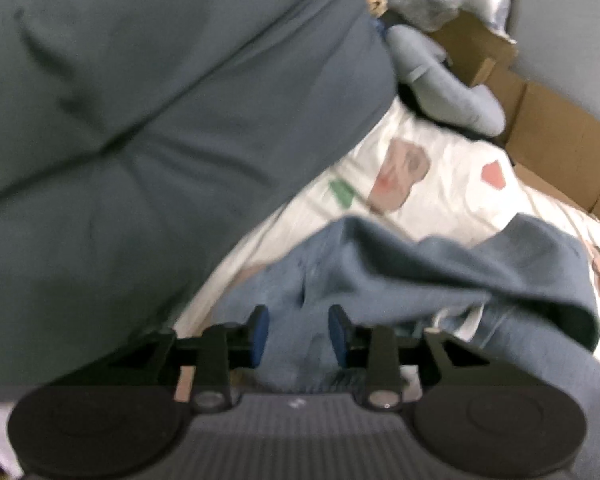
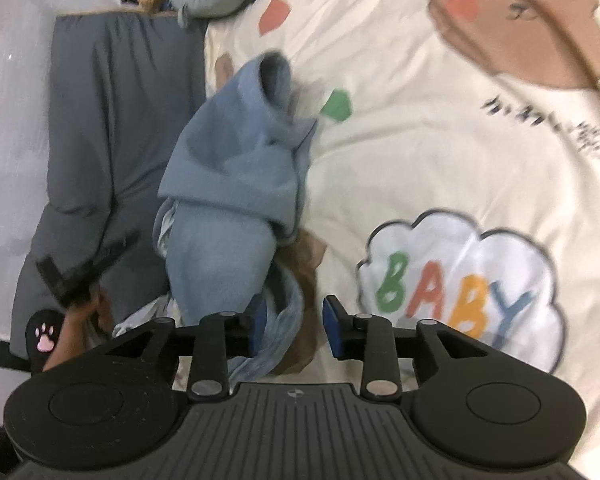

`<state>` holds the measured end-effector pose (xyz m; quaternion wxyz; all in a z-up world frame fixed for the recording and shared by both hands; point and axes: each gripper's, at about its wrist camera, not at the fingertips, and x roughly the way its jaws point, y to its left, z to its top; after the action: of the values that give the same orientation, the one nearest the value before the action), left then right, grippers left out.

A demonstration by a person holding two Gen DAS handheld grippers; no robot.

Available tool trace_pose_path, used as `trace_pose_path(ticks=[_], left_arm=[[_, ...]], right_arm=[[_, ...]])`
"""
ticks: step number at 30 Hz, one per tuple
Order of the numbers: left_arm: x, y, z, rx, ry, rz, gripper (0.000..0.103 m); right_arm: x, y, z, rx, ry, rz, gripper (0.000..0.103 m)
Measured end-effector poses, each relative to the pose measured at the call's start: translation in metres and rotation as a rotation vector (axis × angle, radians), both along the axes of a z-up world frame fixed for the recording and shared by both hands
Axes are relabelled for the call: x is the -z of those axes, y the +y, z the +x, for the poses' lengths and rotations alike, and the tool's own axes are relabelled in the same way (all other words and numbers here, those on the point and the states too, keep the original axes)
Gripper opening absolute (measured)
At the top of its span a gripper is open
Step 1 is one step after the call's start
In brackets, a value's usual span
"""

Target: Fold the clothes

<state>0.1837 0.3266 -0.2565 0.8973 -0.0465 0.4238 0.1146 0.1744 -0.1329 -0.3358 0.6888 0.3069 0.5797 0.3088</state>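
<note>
**Blue garment bunched on the bed, both jaws apart**

Light-blue garment lay crumpled on the printed bedsheet, beside a grey cushion. Left hand-held gripper was spread around cloth, not clamped; right hand-held gripper gaped, holding nothing. Risk: pinching several bunched layers, folding crooked.

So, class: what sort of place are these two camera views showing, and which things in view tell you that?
Most likely a bedroom at home, with the work done on a bed. A cream bedsheet printed with cartoon shapes and "BABY" lies under the crumpled blue garment, a grey quilt lies beside it, and cardboard boxes stand at the edge.
</note>
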Motion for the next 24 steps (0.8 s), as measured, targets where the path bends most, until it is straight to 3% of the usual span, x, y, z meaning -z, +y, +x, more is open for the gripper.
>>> trace_pose_path(ticks=[2,18,21,24], left_arm=[[0.006,0.001,-0.012,-0.026,0.009,-0.015,0.051],[0.059,-0.038,-0.077,-0.097,0.112,-0.269,0.055],[0.066,-0.046,-0.088,-0.126,0.115,-0.305,0.057],[0.072,-0.049,-0.100,-0.176,0.104,-0.358,0.060]], right_arm=[[-0.001,-0.004,0.004,0.009,-0.019,-0.020,0.039],[-0.002,0.027,0.012,-0.065,-0.114,-0.069,0.041],[-0.003,0.035,0.019,-0.083,-0.162,-0.097,0.048],[-0.003,0.045,0.031,-0.100,-0.189,-0.102,0.048]])
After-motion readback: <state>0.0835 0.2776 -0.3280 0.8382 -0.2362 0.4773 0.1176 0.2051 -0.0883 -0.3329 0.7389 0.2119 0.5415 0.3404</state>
